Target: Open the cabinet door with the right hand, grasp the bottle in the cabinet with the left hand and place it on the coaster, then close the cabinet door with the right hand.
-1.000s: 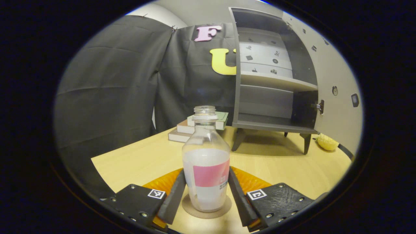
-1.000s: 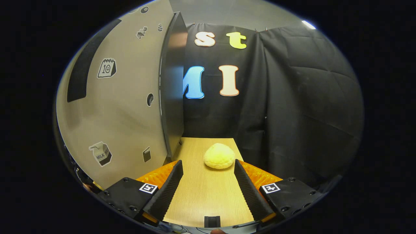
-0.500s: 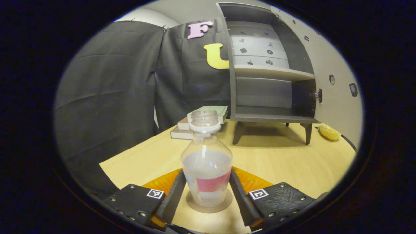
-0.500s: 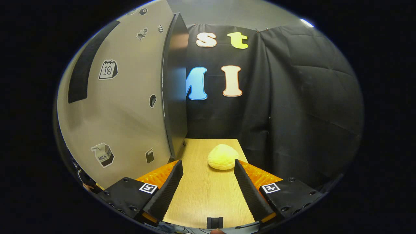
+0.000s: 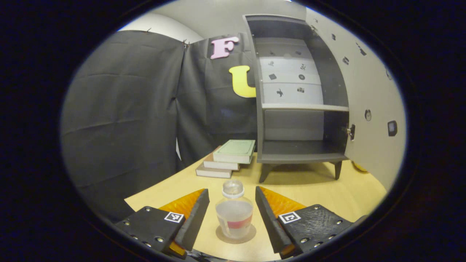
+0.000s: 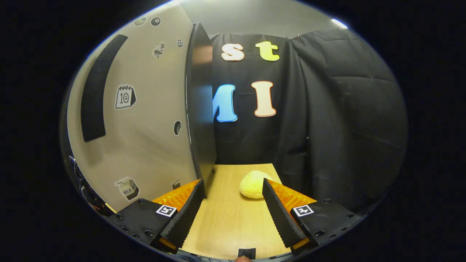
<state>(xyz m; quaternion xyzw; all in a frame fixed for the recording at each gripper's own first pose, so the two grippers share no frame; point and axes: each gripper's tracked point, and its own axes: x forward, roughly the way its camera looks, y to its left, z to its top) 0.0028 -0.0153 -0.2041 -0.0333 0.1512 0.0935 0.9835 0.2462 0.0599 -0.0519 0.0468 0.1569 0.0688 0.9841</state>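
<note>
A clear bottle (image 5: 234, 210) with a pink label stands upright on a round brown coaster (image 5: 236, 234) on the wooden table. My left gripper (image 5: 230, 218) is open above it, a finger on either side and gaps to the glass. The grey cabinet (image 5: 299, 102) stands at the back with bare shelves, its pale door (image 5: 375, 109) swung out to the right. In the right gripper view, my right gripper (image 6: 233, 214) is open over the table, just right of the open door (image 6: 145, 109), whose dark edge (image 6: 201, 109) faces me.
A stack of books (image 5: 229, 158) lies left of the cabinet's legs. A yellow lumpy object (image 6: 253, 183) sits on the table (image 6: 229, 214) ahead of the right gripper, partly behind its right finger. Black cloth walls close in the table on the left and at the back.
My left gripper has let go of the bottle and risen, so the bottle now looks small and low between the fingers. My right gripper has risen and edged forward, closer to the door's edge.
</note>
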